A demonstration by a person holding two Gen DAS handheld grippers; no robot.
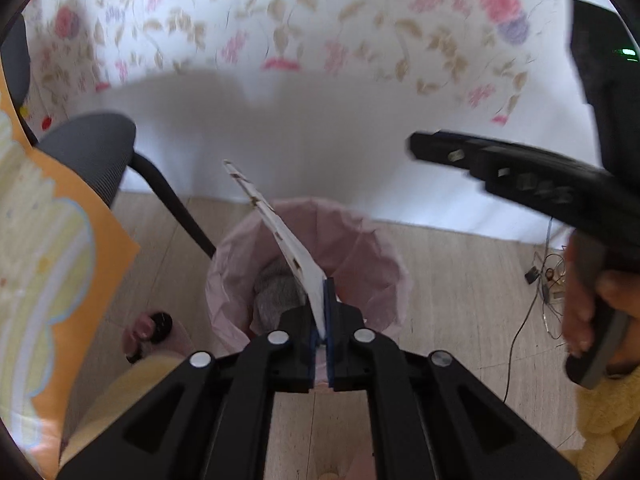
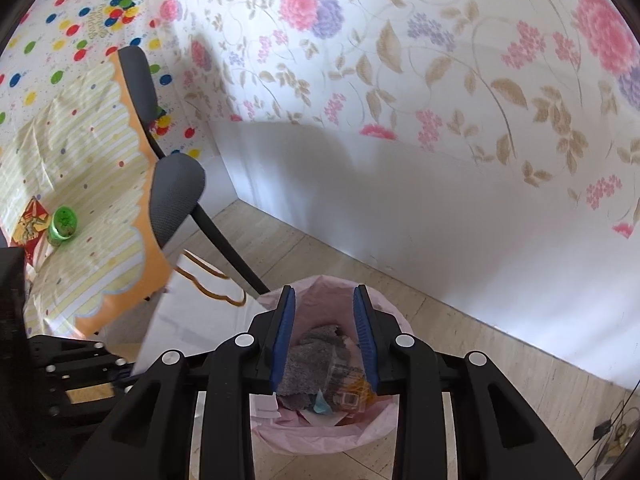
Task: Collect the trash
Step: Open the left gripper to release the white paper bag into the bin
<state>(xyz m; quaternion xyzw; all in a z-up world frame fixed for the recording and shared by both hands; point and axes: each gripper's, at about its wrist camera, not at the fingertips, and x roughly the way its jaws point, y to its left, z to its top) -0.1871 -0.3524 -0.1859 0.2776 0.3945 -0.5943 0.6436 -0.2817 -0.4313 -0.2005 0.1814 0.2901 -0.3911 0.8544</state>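
Note:
My left gripper (image 1: 320,320) is shut on a flat white paper sheet (image 1: 280,232) seen edge-on, held right above a bin lined with a pink bag (image 1: 360,252). In the right wrist view the same sheet (image 2: 188,316) shows at the left, with a brown squiggle on it, beside the bin (image 2: 384,432). The bin holds grey cloth (image 2: 312,364) and several wrappers. My right gripper (image 2: 325,332) is open and empty, just above the bin's mouth. It also appears in the left wrist view as a black finger (image 1: 500,164) at the right.
A grey office chair (image 2: 176,200) stands left of the bin. A table with a striped yellow-and-orange cloth (image 2: 80,200) carries a green can (image 2: 62,226) and a red packet (image 2: 32,224). The flowered wall is behind. Cables (image 1: 548,280) lie on the floor at the right.

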